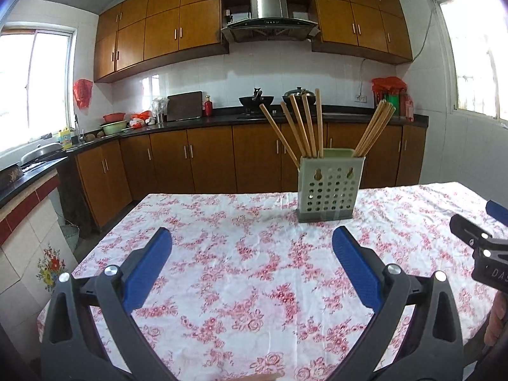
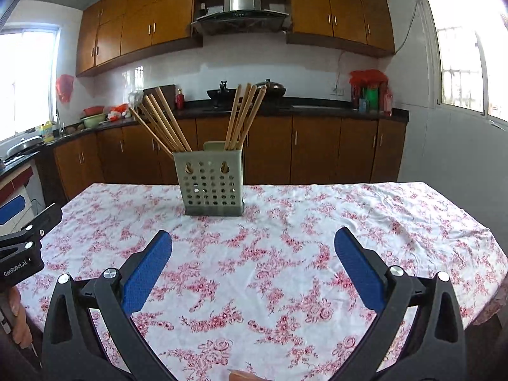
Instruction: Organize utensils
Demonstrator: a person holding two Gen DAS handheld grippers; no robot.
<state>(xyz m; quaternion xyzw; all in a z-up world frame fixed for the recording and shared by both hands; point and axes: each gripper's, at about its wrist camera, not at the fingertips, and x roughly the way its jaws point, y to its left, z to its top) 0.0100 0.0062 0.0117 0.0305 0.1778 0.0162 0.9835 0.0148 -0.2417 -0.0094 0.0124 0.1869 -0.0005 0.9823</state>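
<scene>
Daylight pours through a window (image 1: 38, 79) on the left wall, above a sink counter (image 1: 79, 144) crowded with bowls and bottles. Wooden cabinets (image 1: 165, 28) run along the back wall over white tiles, with a steel range hood (image 1: 269, 16) in the middle and two dark woks (image 1: 276, 99) on the stove below it. A second bright window (image 2: 463, 60) sits on the right wall.

The surface (image 1: 254, 270) in front of me wears a white cloth printed with pink roses, slightly wrinkled. My left gripper (image 1: 252, 244) hovers over the near left part of it, fingers spread wide with nothing between the blue pads (image 1: 149, 266). At the far edge, about the middle of the surface, stands the pale green perforated utensil holder (image 2: 212, 184), upright. Wooden chopsticks (image 2: 165, 123) stick out of it in two bunches: one fans toward the left, the other (image 2: 244, 114) leans to the right, from separate compartments. My right gripper (image 2: 253, 246) hangs over the near right part of the surface, its fingers equally wide apart and empty. Neither gripper touches the holder; both are well apart from it.
</scene>
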